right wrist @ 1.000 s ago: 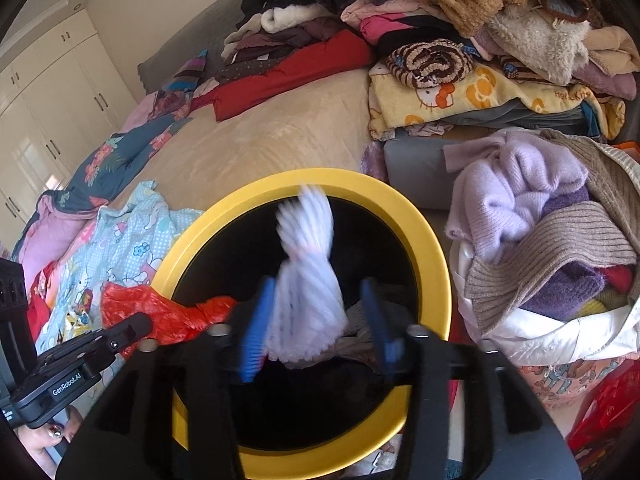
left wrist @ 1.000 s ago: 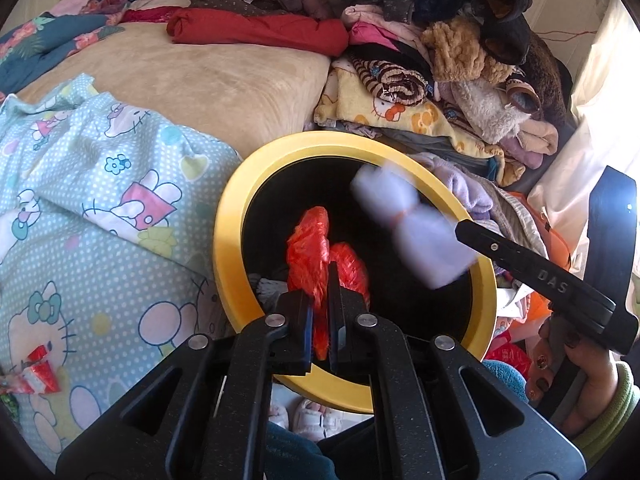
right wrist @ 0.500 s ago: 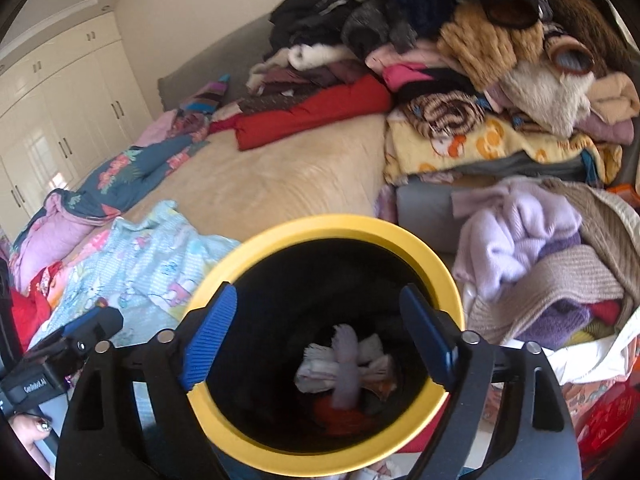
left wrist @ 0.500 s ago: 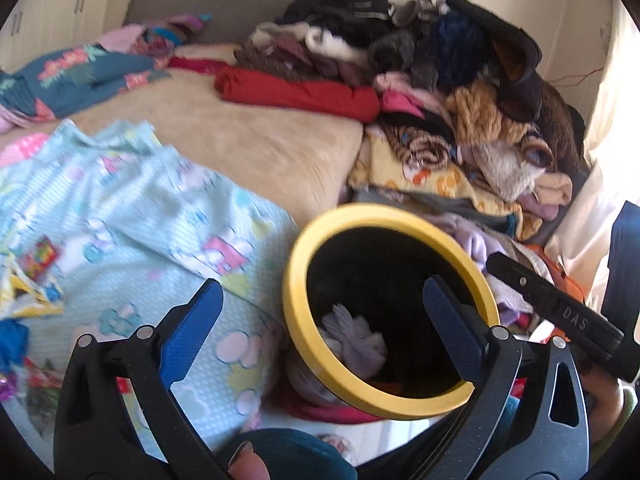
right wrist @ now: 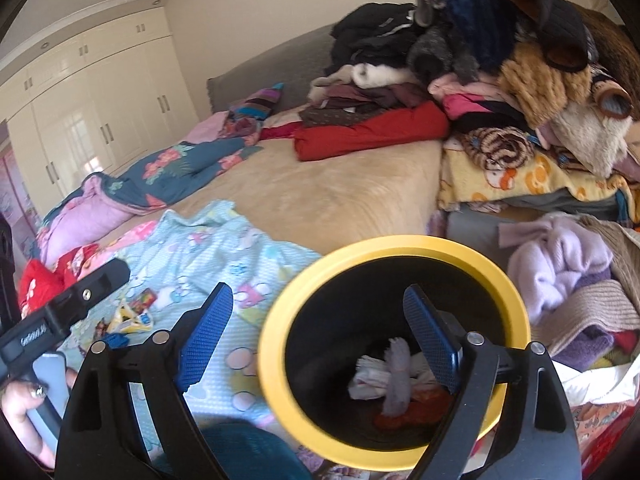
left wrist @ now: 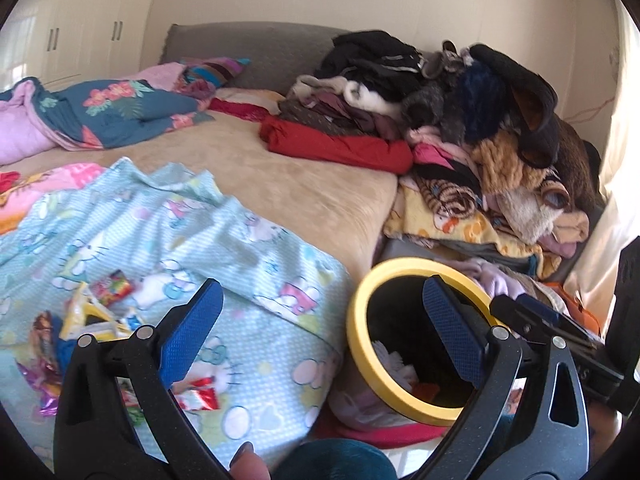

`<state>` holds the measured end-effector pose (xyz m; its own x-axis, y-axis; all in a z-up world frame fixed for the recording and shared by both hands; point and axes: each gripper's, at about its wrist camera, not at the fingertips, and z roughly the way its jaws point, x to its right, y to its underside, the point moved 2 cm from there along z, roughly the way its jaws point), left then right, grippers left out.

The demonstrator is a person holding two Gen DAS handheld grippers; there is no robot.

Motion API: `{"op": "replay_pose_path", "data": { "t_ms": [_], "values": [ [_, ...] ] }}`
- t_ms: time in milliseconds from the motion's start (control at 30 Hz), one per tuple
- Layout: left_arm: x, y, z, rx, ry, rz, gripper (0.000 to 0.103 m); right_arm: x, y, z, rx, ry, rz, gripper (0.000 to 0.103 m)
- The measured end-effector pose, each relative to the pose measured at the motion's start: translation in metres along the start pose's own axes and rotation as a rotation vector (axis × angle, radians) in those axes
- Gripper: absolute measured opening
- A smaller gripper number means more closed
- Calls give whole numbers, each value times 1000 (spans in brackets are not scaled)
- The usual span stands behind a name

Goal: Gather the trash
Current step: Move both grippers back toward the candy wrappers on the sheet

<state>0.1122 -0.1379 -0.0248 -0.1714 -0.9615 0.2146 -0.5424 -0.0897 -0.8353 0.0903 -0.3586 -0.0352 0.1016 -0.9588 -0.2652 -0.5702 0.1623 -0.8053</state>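
Both my left gripper (left wrist: 320, 328) and right gripper (right wrist: 316, 336) hang wide apart and empty, since the white and orange trash (right wrist: 394, 380) sits in the yellow-rimmed bin (right wrist: 516, 300) lower right, while more wrappers (left wrist: 100, 312) wait lower left on the bed (left wrist: 288, 184).

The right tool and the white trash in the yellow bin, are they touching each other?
Apart. The right wrist view shows the right tool open and empty above the yellow bin, while the white trash lies deep at the bottom.
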Motion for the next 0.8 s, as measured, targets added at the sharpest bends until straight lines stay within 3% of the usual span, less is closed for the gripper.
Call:
{"op": "replay_pose_path", "data": {
  "t_ms": [367, 800],
  "values": [
    [-42, -12, -26, 73, -61, -64, 92, -55, 2, 1, -9, -84, -85, 85],
    [-89, -11, -44, 104, -135, -127, 92, -119, 18, 16, -66, -162, -182, 85]
  ]
}}
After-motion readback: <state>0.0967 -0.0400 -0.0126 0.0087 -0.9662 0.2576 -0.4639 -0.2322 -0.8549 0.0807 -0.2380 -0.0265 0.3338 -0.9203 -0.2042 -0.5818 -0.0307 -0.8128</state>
